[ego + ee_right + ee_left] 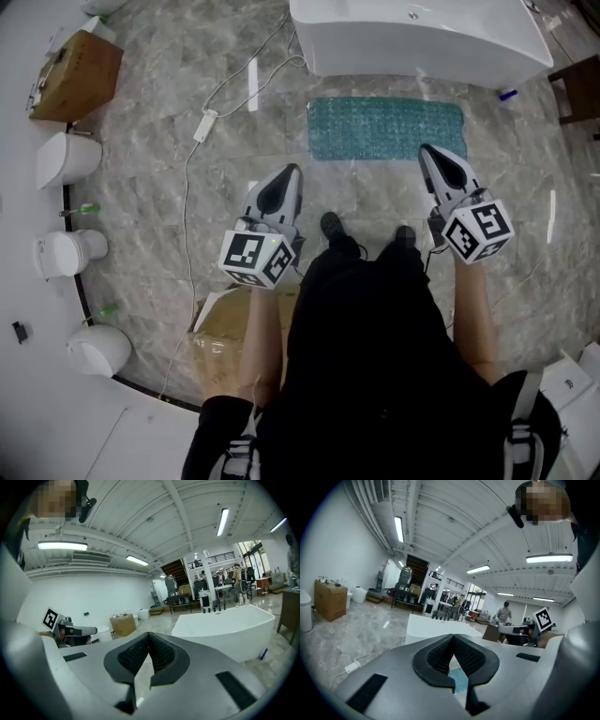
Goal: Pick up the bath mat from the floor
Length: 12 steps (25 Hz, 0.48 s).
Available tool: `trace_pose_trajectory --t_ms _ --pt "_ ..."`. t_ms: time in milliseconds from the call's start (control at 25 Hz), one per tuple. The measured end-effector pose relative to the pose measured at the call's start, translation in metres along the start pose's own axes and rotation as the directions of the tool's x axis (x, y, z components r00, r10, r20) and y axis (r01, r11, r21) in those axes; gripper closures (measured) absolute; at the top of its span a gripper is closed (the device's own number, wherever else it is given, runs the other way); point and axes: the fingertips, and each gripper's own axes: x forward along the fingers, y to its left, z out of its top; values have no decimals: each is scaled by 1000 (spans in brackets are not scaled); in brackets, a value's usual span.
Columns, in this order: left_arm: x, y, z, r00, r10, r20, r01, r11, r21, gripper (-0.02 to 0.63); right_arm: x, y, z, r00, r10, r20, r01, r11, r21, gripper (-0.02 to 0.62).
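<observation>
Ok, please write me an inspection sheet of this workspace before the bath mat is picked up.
Surface: glossy marble floor.
Job's things: teal bath mat lies flat before the white bathtub, untouched.
Clutter: cardboard box far left; second cardboard box by the person's left side; small blue object by the bathtub.
Grippers: left hand-held gripper and right hand-held gripper both shut, empty, off the mat.
Cables: white cable with adapter crosses the floor left of the mat.
Surroundings: white toilets along the left wall.

Tub [422, 42] cut off by top edge. Mat [457, 679] mostly hidden behind left gripper [453, 638]. Box [217, 330] partly covered by forearm [265, 347].
</observation>
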Motion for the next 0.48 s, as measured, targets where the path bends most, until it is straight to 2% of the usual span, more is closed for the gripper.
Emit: trace_pose_trajectory --t_ms 200,480 --pt "8 27 -10 998 -53 -42 53 999 -5 594 0 3 -13 996 -86 -18 86 996 23 583" --pt "39 26 -5 991 -124 -57 124 992 -8 594 4 -13 -17 988 -148 -39 149 988 48 583"
